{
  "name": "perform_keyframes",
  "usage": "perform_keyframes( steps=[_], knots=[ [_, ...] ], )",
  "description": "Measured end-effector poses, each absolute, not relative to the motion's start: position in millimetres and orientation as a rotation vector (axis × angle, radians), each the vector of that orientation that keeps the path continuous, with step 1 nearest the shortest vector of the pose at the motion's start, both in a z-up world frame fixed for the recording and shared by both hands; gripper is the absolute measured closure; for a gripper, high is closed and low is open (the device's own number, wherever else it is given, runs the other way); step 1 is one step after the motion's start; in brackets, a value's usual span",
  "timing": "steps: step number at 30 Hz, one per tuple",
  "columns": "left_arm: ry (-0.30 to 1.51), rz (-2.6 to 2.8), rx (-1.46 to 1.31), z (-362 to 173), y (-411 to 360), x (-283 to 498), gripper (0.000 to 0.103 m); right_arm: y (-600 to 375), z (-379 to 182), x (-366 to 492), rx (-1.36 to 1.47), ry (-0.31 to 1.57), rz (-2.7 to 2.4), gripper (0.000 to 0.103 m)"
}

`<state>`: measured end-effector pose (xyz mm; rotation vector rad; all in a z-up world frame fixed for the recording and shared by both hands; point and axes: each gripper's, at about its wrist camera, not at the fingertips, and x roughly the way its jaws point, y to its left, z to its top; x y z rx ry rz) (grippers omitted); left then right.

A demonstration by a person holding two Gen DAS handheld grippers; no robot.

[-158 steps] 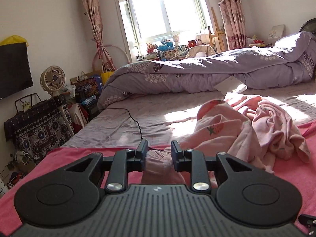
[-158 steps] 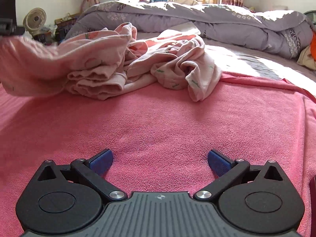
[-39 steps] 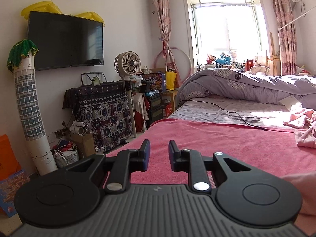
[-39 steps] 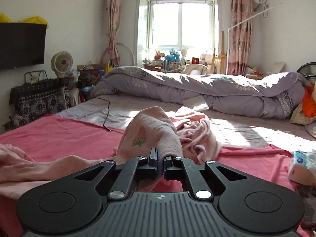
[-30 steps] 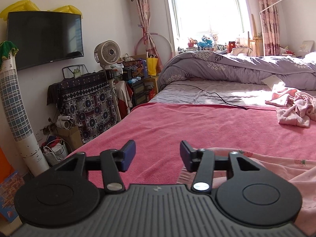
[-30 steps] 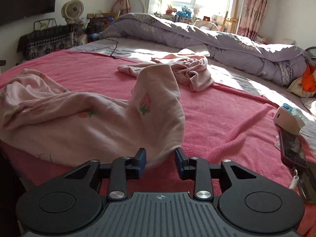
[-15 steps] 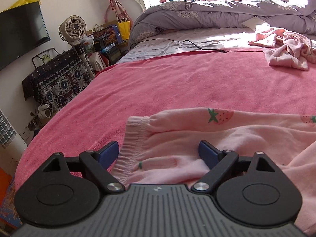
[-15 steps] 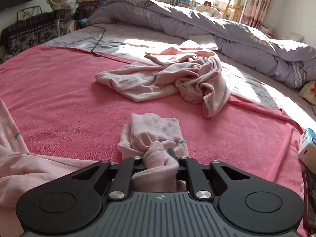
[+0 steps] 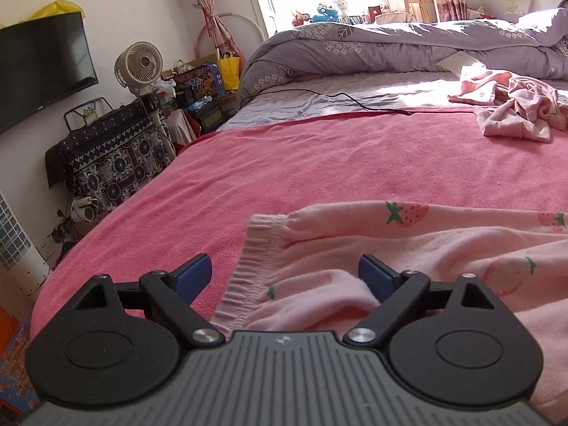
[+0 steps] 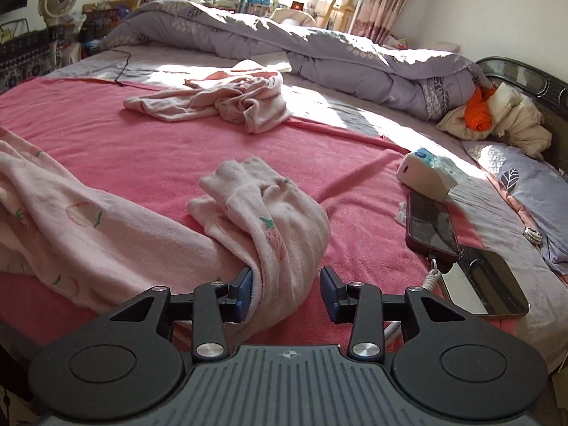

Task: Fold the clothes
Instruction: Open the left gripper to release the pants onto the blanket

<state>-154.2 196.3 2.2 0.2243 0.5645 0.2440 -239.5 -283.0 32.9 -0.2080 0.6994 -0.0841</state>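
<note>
A pale pink garment with strawberry print (image 9: 408,248) lies spread on the pink blanket (image 9: 319,163) near the front edge. My left gripper (image 9: 284,273) stands wide open low over its ribbed hem, and the pads do not press on the cloth. In the right wrist view the same garment (image 10: 106,234) ends in a bunched fold. That fold hangs between the jaws of my right gripper (image 10: 287,293), which are opening. The left pad brushes the cloth and the right pad is clear of it. A second crumpled pink garment (image 10: 230,103) lies farther back.
To the right lie a tissue pack (image 10: 426,174), a phone (image 10: 431,227) on a charging cord and a dark flat tablet (image 10: 497,280). A purple duvet (image 10: 319,49) runs along the back. A black cable (image 9: 355,101) crosses the sheet. Past the bed's left edge stand a fan (image 9: 138,65) and a TV (image 9: 39,71).
My left gripper opened wide and sank over the garment's ribbed hem. My right gripper shut on the bunched fold half a second ago and has now parted, leaving the fold loose between the jaws.
</note>
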Motion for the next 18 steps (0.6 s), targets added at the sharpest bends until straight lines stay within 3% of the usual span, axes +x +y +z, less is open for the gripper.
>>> perform_keyframes(
  steps=[2, 8, 12, 14, 17, 18],
  knots=[
    [0.523, 0.285, 0.248, 12.0, 199.5, -157.7, 0.009, -274.3, 43.9, -235.2, -0.212, 0.651, -0.043, 0.047],
    [0.572, 0.297, 0.188, 17.4, 227.0, -147.2, 0.004, -233.5, 51.3, -208.9, -0.234, 0.584, 0.114, 0.035],
    [0.735, 0.136, 0.041, -6.2, 239.1, -127.0, 0.0, -209.7, 21.5, -180.8, -0.308, 0.658, 0.103, 0.035],
    [0.731, 0.158, -0.012, -9.4, 241.6, -124.2, 0.0, -203.9, 8.0, -172.7, -0.405, 0.625, -0.046, 0.034],
    [0.709, 0.191, -0.077, -6.1, 246.7, -121.3, 0.0, -207.1, -6.9, -163.3, -0.553, 0.56, -0.219, 0.02],
    [0.716, 0.179, -0.093, -7.2, 247.6, -118.8, 0.0, -212.8, -9.6, -159.4, -0.538, 0.59, -0.196, 0.02]
  ],
)
